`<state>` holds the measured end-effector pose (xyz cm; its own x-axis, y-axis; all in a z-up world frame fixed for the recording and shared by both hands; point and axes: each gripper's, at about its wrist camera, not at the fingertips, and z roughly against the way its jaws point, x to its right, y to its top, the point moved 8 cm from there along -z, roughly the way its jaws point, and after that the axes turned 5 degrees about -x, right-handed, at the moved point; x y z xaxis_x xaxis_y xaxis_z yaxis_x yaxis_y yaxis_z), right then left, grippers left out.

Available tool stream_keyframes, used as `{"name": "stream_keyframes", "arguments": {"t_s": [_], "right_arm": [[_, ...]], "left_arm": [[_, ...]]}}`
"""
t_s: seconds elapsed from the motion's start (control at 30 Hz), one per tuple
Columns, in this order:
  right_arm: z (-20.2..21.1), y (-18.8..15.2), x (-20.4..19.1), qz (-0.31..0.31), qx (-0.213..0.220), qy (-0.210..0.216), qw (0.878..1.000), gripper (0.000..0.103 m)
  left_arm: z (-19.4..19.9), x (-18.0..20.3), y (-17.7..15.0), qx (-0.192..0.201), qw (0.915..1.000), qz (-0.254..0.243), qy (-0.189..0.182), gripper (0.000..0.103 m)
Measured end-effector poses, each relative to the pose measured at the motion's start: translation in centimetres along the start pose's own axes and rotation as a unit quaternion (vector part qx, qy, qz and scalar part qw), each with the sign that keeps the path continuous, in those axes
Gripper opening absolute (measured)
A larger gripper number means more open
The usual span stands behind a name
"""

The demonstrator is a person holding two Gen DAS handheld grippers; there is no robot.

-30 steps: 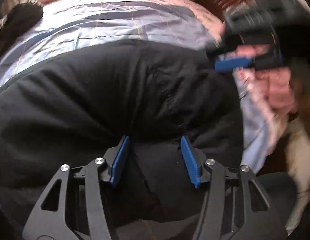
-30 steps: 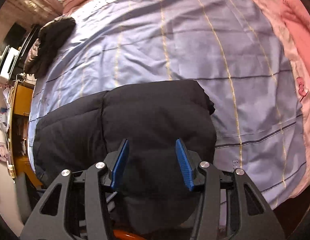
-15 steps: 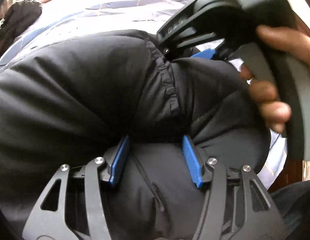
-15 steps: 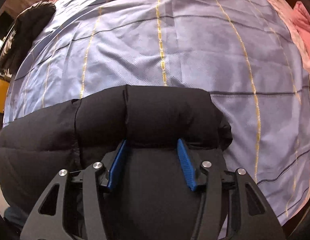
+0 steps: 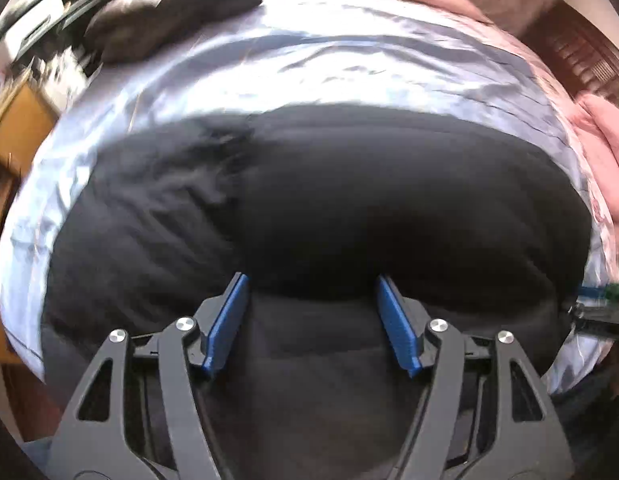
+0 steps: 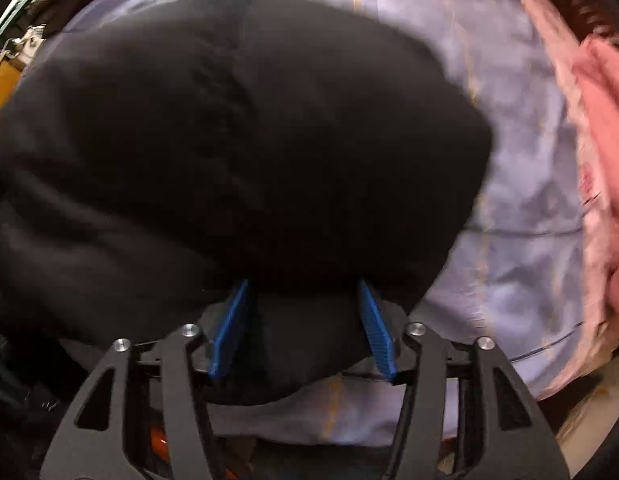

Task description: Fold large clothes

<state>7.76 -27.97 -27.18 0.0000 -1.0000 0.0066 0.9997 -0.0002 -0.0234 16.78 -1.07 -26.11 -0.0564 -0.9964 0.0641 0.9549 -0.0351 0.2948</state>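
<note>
Jacket (image 5: 317, 208) is a black puffy bundle lying on the sheet (image 5: 349, 60), right up against both of my grippers. Everything below is placed relative to the jacket.

Left gripper (image 5: 311, 320) — jaws spread wide, blue pads (image 5: 225, 324) flanking a fold of the jacket's near edge. Fabric sits between the pads, but I can't tell whether it is pressed by them; it reads as open, not clamped.

Right gripper (image 6: 303, 324) — same story: jaws wide apart, a dark lobe of the jacket bulging between them at its near edge. Contact with the pads isn't clear, so I call it open with cloth in the gap.

Key relation: the jacket's long axis runs left to right across my view, and both grippers sit on its near long side, pointing across it toward the far side. In the left view the bulk spreads evenly to both sides of the jaws. In the right view the bulk lies ahead and to the left, with bare sheet beyond the jacket's right end. So the right gripper is nearer the right end and the left sits nearer the middle.

My read: any next fold goes away from me, near edge over far edge. Neither hand has a grip for it yet.

Past the far side: a dark garment (image 5: 181, 12) on the sheet, pink bedding (image 6: 605, 152) off the right end. Both views are motion-blurred.
</note>
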Motion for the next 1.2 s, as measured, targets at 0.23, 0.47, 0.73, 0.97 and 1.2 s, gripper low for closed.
{"name": "stream_keyframes", "arguments": {"t_s": [0.23, 0.47, 0.73, 0.97, 1.2], "right_arm": [[3.7, -0.3, -1.4, -0.010, 0.033, -0.029, 0.999, 0.060], [5.7, -2.4, -10.3, 0.049, 0.065, 0.044, 0.996, 0.063], [1.6, -2.4, -12.3, 0.065, 0.026, 0.006, 0.998, 0.077], [0.1, -7.6, -15.3, 0.071, -0.066, 0.151, 0.984, 0.076], [-5.1, -3.6, -14.8, 0.014, -0.056, 0.081, 0.995, 0.066]], "left_arm": [[3.4, -0.5, -1.3, 0.033, 0.9994, -0.006, 0.002, 0.062], [1.3, -7.7, -6.4, -0.011, 0.9966, 0.045, 0.068, 0.063], [0.6, -6.4, -7.9, -0.048, 0.9962, 0.064, 0.035, 0.062], [0.2, -4.6, -11.7, -0.103, 0.9926, 0.059, -0.027, 0.064], [-4.1, -3.8, -8.5, -0.066, 0.9948, 0.047, 0.062, 0.068]]}}
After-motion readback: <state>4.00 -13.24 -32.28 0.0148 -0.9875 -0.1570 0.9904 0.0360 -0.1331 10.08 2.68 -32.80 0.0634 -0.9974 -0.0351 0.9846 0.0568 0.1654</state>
